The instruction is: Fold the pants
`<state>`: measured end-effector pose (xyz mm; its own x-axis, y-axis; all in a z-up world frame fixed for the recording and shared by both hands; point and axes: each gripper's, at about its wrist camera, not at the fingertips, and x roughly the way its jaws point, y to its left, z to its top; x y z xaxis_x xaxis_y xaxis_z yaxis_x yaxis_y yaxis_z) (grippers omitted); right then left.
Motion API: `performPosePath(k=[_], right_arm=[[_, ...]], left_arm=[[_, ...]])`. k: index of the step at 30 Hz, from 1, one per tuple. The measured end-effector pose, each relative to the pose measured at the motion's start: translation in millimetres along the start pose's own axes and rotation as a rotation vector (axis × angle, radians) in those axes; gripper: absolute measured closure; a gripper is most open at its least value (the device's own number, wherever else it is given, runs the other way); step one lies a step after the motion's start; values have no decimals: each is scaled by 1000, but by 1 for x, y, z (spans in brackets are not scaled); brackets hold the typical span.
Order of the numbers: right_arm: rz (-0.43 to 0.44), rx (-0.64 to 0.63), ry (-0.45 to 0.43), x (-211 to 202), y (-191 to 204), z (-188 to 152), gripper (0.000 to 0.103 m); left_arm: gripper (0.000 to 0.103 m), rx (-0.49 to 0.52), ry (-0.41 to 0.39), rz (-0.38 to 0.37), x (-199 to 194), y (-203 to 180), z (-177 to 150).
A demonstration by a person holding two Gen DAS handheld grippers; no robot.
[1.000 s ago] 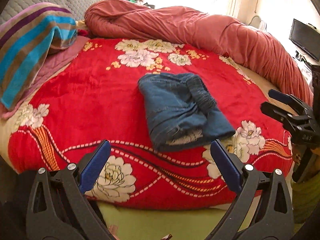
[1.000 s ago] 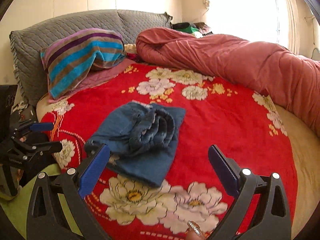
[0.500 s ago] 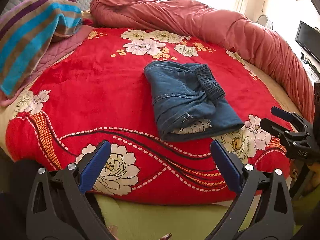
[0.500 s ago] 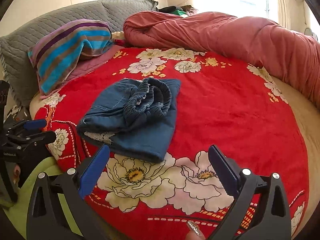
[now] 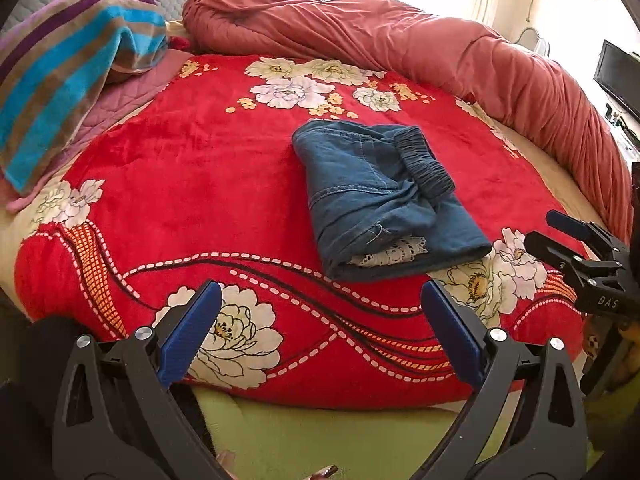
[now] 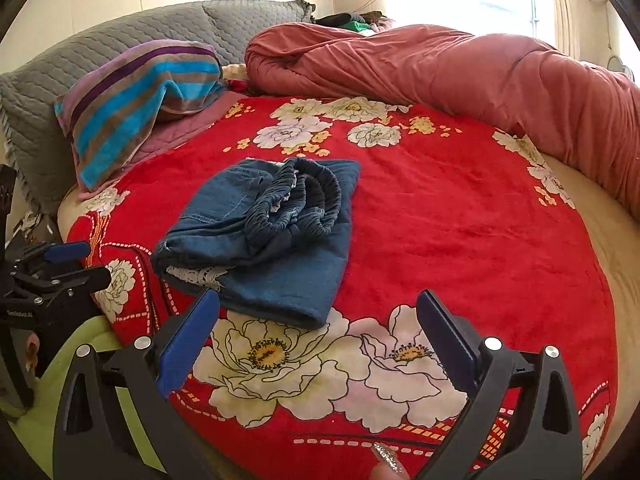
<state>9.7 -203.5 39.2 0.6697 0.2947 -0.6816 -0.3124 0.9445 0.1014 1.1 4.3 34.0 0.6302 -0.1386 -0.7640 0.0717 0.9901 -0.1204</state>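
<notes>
Your left wrist camera looks across the red floral blanket from its near edge; your right one faces it from further right. Both share the folded blue denim pants mid-frame.

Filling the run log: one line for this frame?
stage: pants folded on blanket | left tool: open, empty | right tool: open, empty | contact: none
</notes>
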Motion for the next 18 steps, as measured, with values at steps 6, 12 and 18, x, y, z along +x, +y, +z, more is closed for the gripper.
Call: performPosePath(k=[6, 12, 18], right_arm=[[-4, -5, 0, 0, 1, 0, 5], [-6, -18, -9, -2, 2, 0, 5], [-13, -27, -8, -2, 3, -1, 5]], left_arm=[[10, -1, 1, 4, 0, 1, 0], [10, 3, -1, 7, 0, 1, 0], [10, 4, -3, 12, -1, 2, 1]])
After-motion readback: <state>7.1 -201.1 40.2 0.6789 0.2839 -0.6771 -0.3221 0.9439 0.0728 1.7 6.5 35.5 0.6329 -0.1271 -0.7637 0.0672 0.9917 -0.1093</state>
